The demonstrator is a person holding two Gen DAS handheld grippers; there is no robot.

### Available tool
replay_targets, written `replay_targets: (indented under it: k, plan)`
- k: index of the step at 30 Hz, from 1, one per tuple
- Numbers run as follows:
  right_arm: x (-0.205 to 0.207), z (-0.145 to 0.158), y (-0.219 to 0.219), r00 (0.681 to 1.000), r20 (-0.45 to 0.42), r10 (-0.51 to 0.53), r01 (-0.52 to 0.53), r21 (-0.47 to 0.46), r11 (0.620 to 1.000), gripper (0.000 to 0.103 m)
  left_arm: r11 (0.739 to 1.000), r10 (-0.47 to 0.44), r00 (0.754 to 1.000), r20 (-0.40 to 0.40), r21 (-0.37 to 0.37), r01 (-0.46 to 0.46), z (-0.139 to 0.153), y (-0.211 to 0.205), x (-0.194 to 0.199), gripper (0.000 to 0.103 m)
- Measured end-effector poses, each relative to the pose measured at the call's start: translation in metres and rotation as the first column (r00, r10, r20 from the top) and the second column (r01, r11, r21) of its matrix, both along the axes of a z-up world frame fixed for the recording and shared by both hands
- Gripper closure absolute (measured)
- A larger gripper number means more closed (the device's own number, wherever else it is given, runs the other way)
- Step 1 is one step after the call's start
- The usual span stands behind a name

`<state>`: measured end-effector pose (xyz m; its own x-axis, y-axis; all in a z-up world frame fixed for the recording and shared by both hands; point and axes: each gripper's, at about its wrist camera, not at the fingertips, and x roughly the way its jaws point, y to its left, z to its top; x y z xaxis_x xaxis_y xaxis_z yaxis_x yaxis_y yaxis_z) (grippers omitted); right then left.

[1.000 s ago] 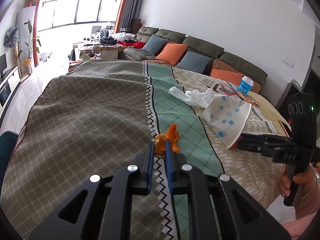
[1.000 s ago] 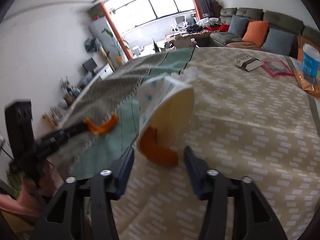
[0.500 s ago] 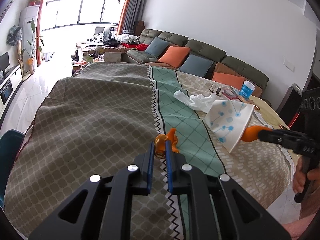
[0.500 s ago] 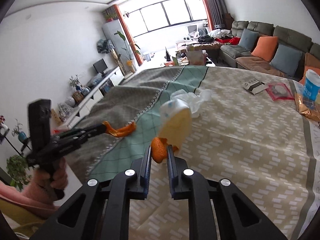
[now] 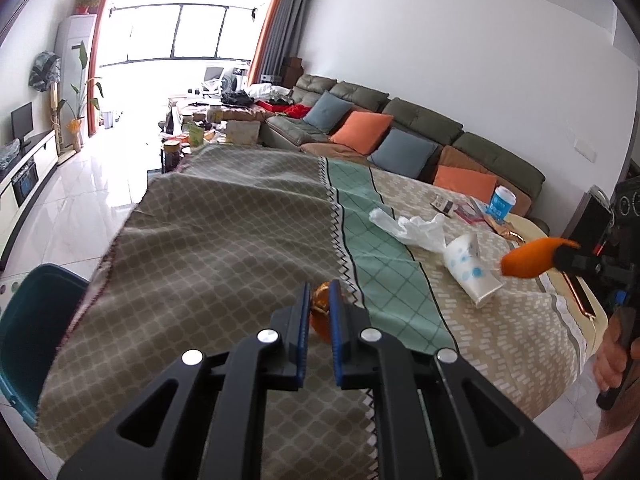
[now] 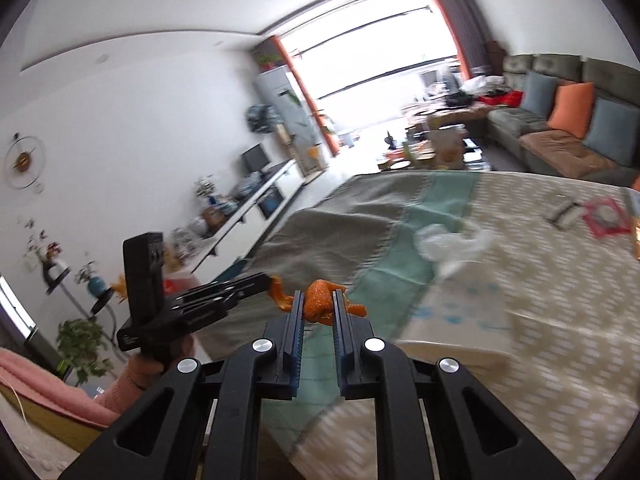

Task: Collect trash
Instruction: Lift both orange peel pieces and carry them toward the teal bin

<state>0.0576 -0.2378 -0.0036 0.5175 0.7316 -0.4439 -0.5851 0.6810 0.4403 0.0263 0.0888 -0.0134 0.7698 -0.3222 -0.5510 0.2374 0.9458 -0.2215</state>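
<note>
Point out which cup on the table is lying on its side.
The white paper cup with blue dots, tipped over beside the crumpled plastic bag. The blue cup near the sofa stands upright.

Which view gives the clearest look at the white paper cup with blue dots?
The left wrist view: the white paper cup with blue dots lies on its side on the patterned tablecloth, sharp and unobstructed, next to the crumpled white plastic bag. In the right wrist view it is only a motion-blurred pale smear with faint blue dots.

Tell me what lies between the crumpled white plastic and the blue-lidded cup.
In the left wrist view, a small box and a red packet lie between the white plastic and the cup.
</note>
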Motion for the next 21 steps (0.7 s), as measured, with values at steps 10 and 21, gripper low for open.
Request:
replay_targets:
  k: [10, 21]
  plan:
    - [0.028, -0.032, 0.067, 0.991, -0.081, 0.110, -0.112, -0.022, 0.993, 0.090, 1.000, -0.012, 0.996, -0.084, 0.006, 0.012, -0.027, 0.021, -0.003, 0.067]
    - [0.031, -0.051, 0.078, 0.983, -0.145, 0.116, -0.121, -0.024, 0.992, 0.090, 0.997, -0.032, 0.995, -0.099, 0.064, 0.039, -0.047, 0.015, -0.007, 0.082]
